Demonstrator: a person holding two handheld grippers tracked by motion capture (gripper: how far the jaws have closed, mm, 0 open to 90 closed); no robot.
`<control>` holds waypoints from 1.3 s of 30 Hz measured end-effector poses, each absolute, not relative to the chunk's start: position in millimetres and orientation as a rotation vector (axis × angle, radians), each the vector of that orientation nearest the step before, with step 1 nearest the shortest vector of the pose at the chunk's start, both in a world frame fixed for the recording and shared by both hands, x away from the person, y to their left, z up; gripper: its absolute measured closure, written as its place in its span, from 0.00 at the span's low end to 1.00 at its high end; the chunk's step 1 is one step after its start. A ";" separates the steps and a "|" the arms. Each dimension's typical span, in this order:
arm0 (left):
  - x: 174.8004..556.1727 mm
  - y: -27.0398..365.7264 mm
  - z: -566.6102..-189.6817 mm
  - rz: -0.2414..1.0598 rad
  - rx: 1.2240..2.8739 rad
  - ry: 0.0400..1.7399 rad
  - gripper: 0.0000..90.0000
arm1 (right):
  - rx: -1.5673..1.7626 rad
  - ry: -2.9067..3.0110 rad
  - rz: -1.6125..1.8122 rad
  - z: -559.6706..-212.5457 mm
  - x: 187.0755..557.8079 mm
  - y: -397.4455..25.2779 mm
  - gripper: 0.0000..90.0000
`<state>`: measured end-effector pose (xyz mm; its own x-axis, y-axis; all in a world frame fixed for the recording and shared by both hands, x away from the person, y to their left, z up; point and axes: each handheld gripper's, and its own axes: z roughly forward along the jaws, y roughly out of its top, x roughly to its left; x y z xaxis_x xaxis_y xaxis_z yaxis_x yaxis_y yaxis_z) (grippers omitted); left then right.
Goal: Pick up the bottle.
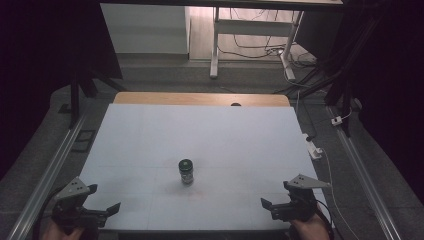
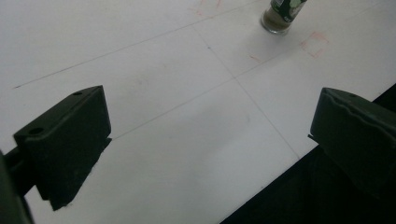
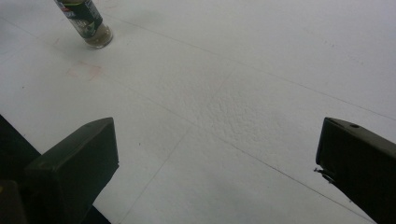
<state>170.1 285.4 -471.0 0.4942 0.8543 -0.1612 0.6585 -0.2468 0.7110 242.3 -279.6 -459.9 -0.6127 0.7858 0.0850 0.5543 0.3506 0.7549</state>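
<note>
Two grippers, left gripper and right gripper, we hold with jaws spread and empty, flanking the upright spice jar mid-table, well apart from it, likely staged for approach.

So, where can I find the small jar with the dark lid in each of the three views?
High view: the jar stands upright near the middle of the white table, between the two grippers.
Left gripper view: the jar is at the top edge, right of centre.
Right gripper view: the jar is at the top left, tilted in the picture.
Shared landmark: the faint red square mark beside the jar.
</note>
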 end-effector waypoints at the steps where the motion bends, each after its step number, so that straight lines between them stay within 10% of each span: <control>1: 170.5 285.1 -470.6 0.331 1.995 1.238 0.00 | 1.191 2.326 1.124 -459.9 242.3 -279.6 0.00; 39: 235.4 228.4 -477.7 0.284 2.106 0.980 0.00 | 1.190 2.341 1.114 -460.4 243.2 -278.4 0.00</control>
